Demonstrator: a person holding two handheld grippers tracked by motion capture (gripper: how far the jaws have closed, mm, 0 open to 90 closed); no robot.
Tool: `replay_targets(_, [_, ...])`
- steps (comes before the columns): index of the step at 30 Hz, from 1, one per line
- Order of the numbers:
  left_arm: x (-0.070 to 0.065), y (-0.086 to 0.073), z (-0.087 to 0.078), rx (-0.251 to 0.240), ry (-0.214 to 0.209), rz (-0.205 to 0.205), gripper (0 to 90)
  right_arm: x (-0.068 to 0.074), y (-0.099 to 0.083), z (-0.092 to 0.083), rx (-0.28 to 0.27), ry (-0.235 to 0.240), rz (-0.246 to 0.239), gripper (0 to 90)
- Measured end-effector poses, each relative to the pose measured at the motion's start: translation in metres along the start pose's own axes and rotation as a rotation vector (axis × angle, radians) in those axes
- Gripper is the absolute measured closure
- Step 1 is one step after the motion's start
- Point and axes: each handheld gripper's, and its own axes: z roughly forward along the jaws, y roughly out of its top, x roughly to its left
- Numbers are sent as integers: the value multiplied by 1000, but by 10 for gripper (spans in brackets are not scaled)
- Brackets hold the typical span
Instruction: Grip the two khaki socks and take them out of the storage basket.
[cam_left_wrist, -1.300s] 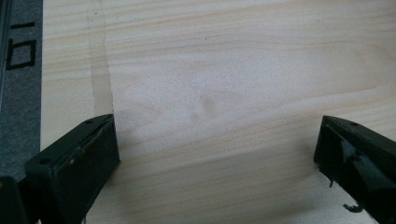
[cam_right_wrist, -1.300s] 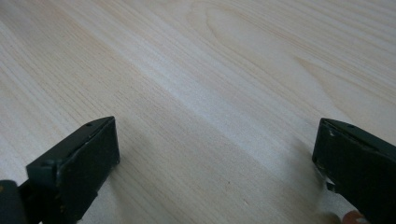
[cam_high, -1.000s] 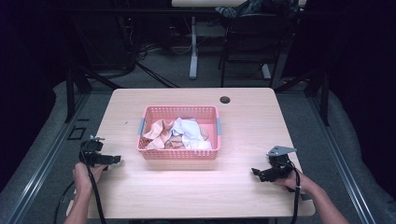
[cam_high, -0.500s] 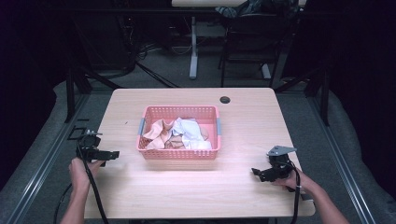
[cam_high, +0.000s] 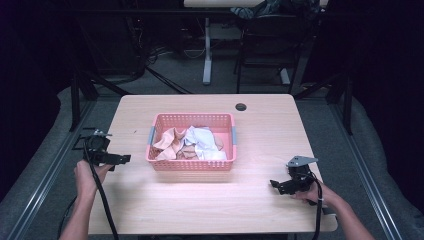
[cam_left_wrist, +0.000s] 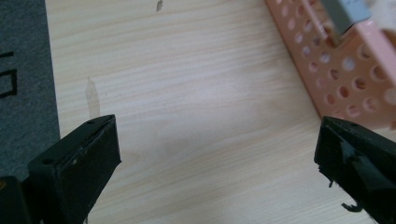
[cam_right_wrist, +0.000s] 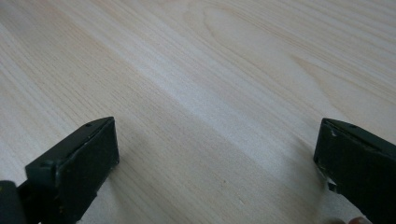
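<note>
left tongs (cam_high: 122, 159) have swung toward pink basket (cam_high: 191, 164).

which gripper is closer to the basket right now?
The left gripper: it sits just off the pink basket's left end, and the basket's corner shows between its open jaws in its own view. The right gripper is farther off, over bare table.
</note>
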Motion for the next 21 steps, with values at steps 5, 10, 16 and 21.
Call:
replay_targets(5, [-6, 16, -6, 2, -12, 33, 1, 0, 0, 0, 0, -1, 1, 0])
replay_targets(10, [-12, 31, -11, -10, -18, 53, 1, 0, 0, 0, 0, -1, 1, 0])
replay_targets(16, [-19, 46, -13, -11, -24, 82, 1, 0, 0, 0, 0, -1, 1, 0])
replay_targets(21, [-27, 59, -14, -17, -31, 99, 1, 0, 0, 0, -1, 2, 2, 0])
